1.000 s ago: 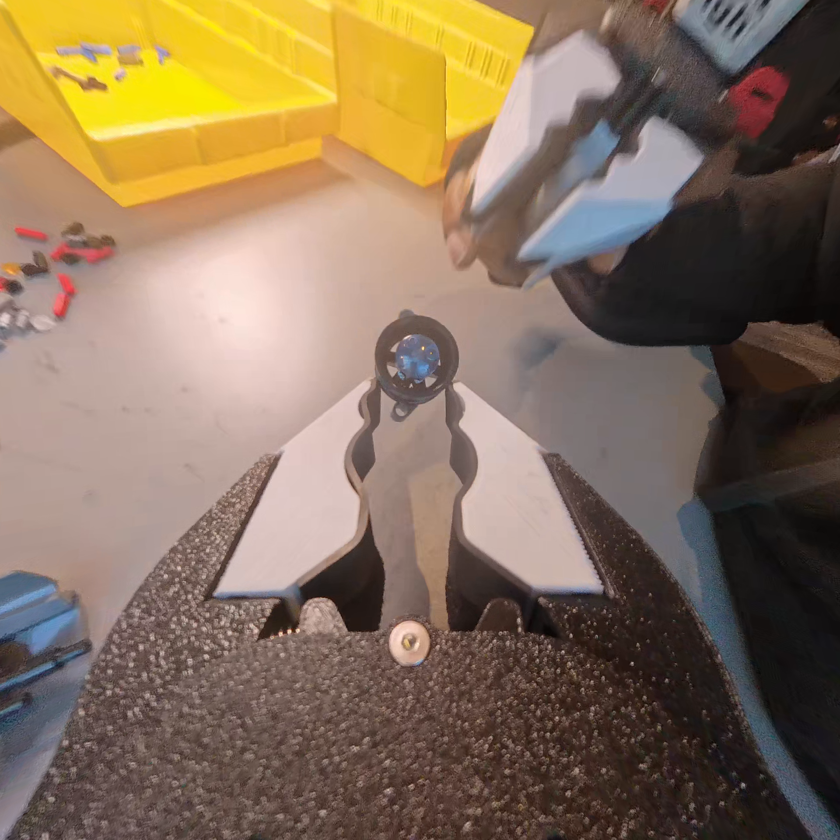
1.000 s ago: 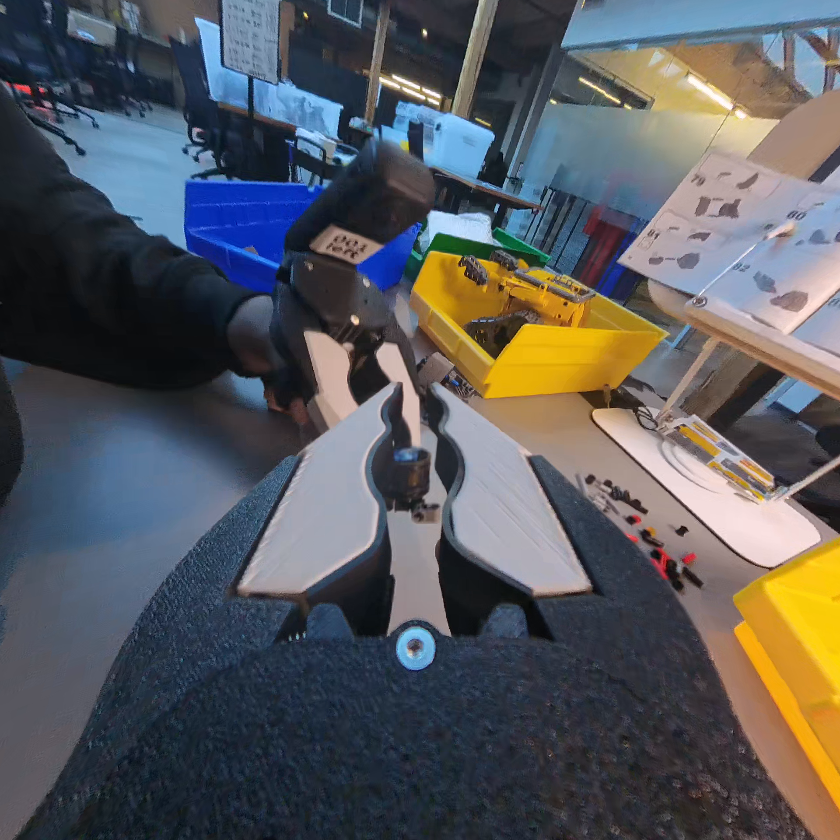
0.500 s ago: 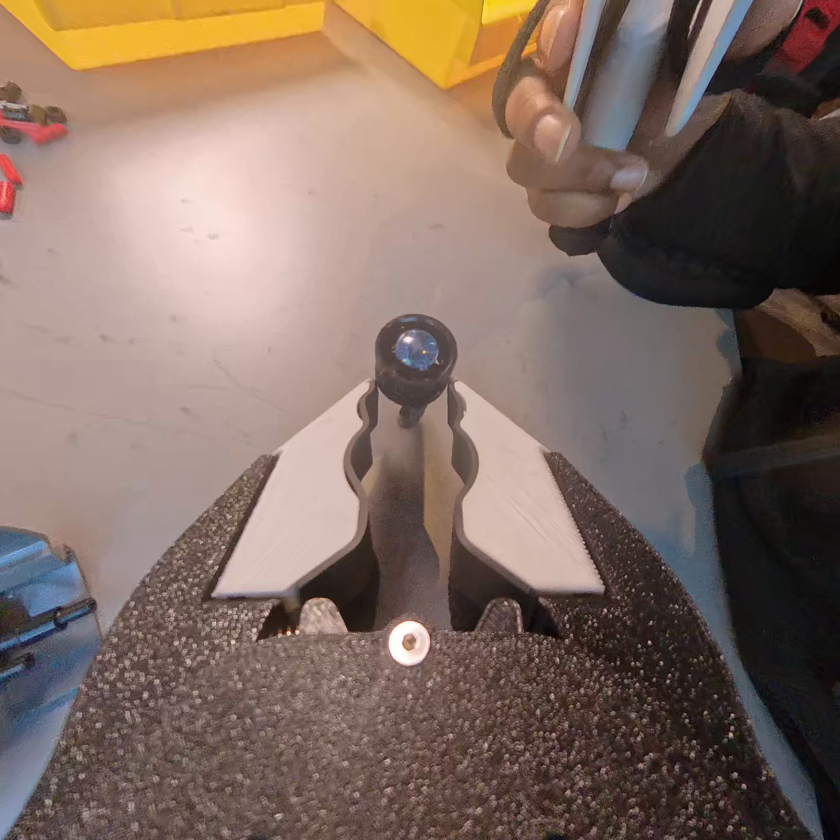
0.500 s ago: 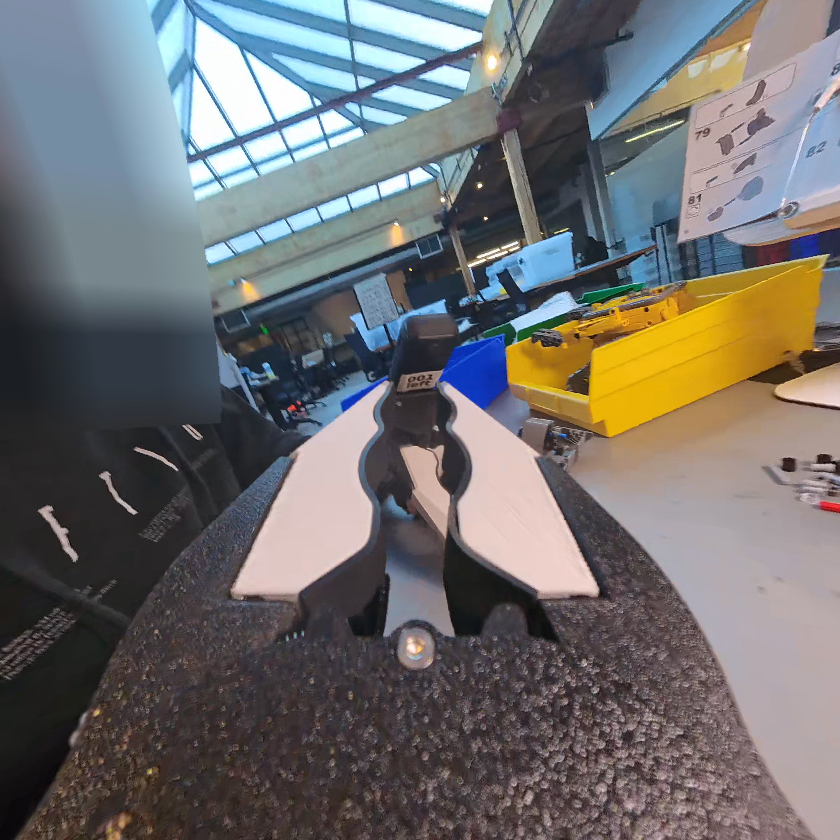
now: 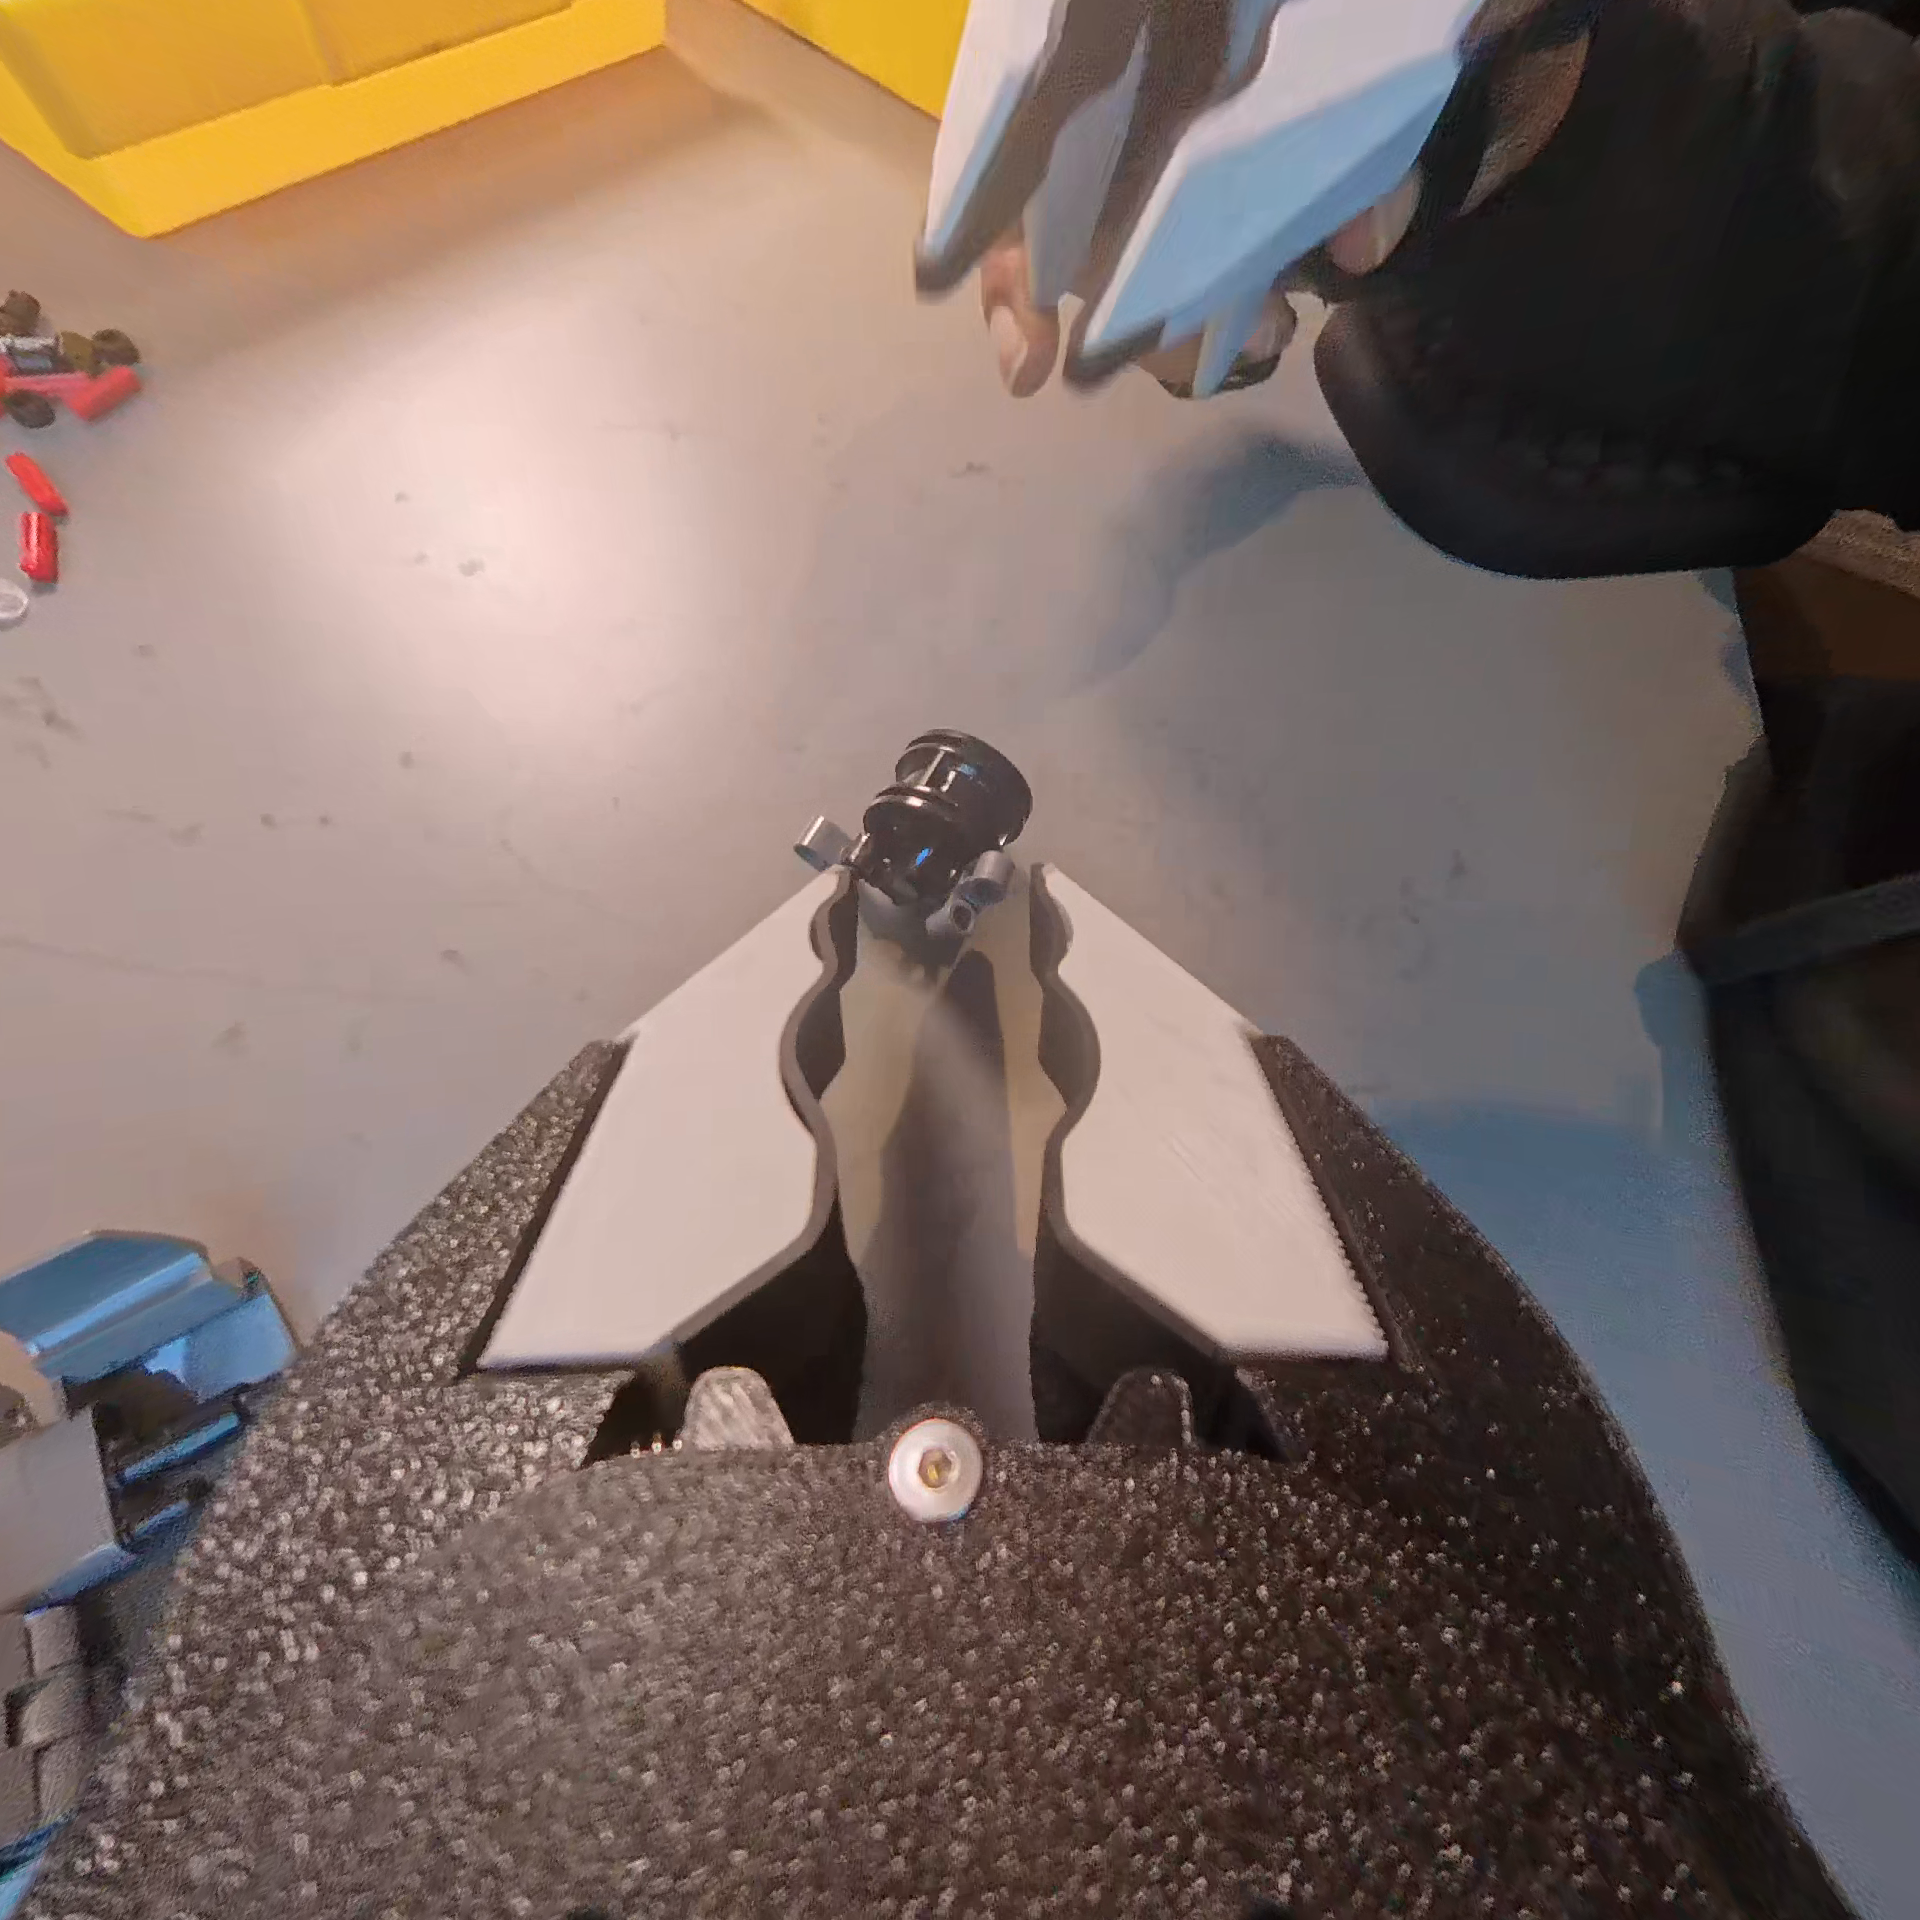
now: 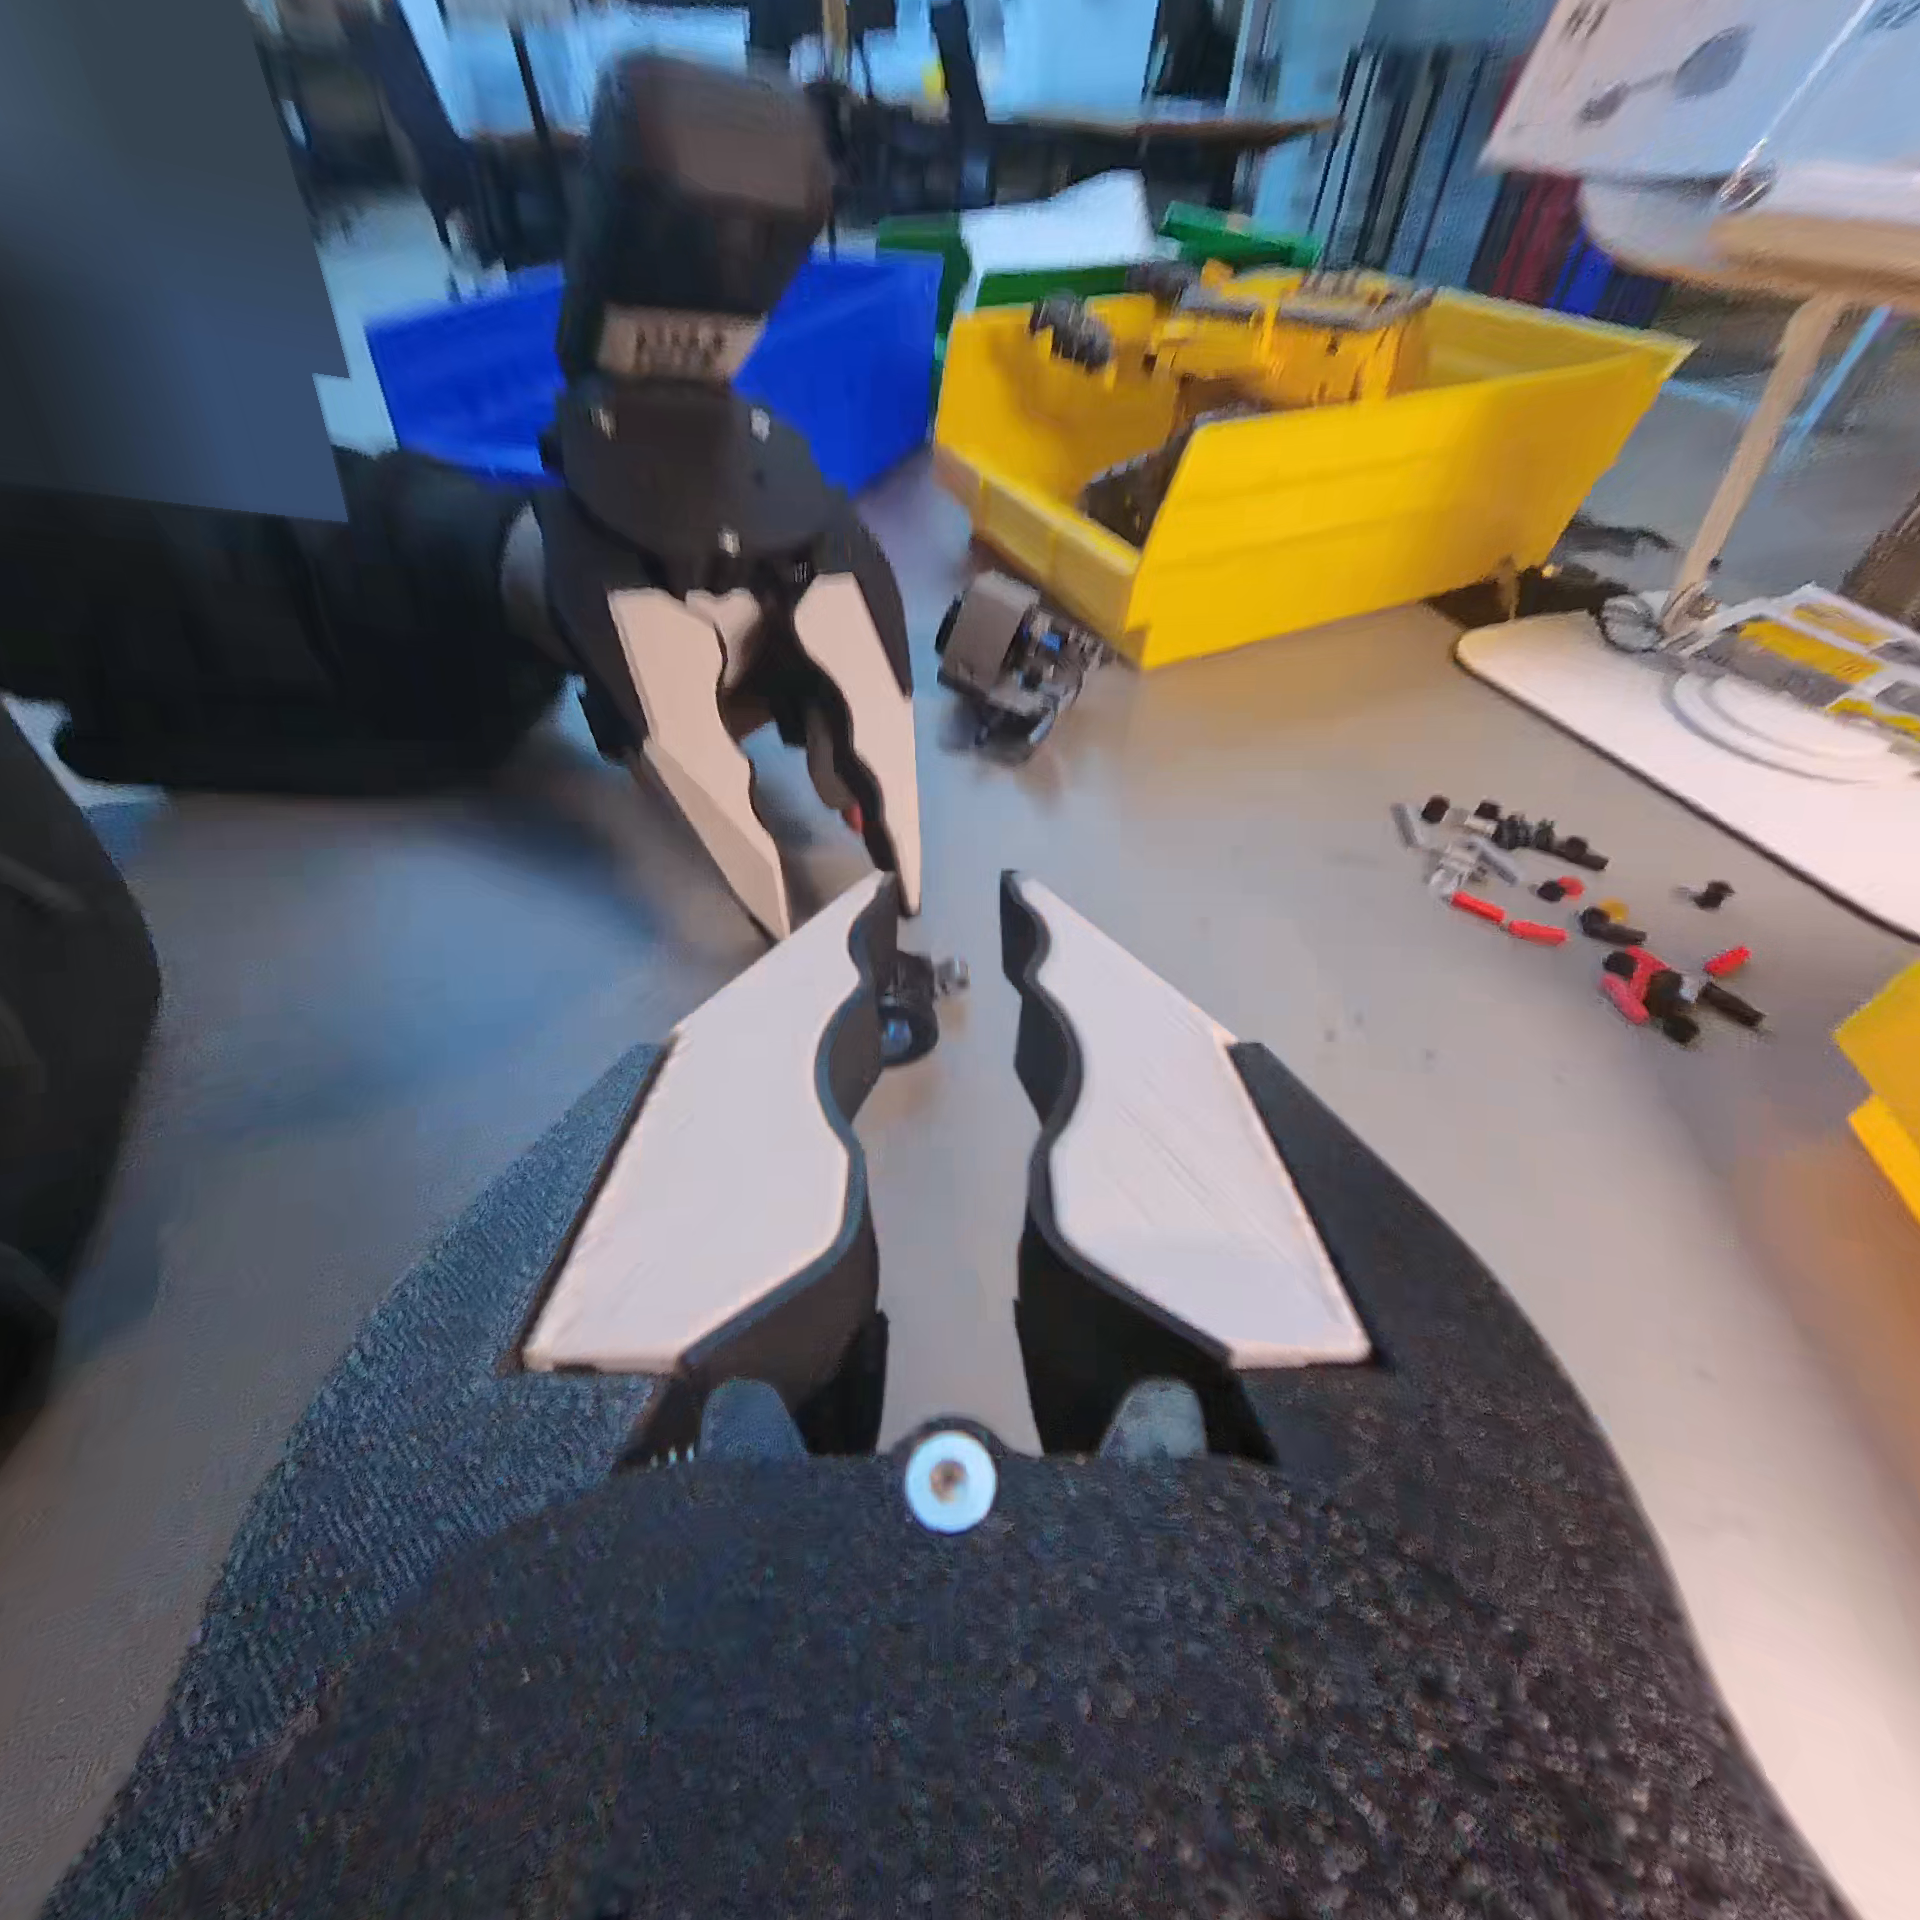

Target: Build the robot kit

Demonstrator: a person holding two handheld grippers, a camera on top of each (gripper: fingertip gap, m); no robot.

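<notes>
At frame centre, the left claw (image 5: pixel 935 883) is spread around a small black wheel part (image 5: pixel 940 821) on the grey table (image 5: pixel 520 623); the right claw (image 6: pixel 945 883) is spread too.

I am looking at a smooth grey tabletop (image 6: pixel 1299 1195) that is carrying everything here. A small black wheel-like part with grey clips (image 5: pixel 930 836) is lying on it near my end. In the right wrist view, a scatter of small red, black and grey building pieces (image 6: pixel 1579 925) is sitting to the right, and the same kind of pieces is showing at the left edge of the left wrist view (image 5: pixel 47 416). A yellow bin (image 6: pixel 1288 499) holding a partly built yellow model is resting farther back, with a small grey-and-black assembly (image 6: pixel 1013 660) just beside its near corner. A blue bin (image 6: pixel 831 353) is standing behind, and a white stand base (image 6: pixel 1683 717) is sitting at the right.
</notes>
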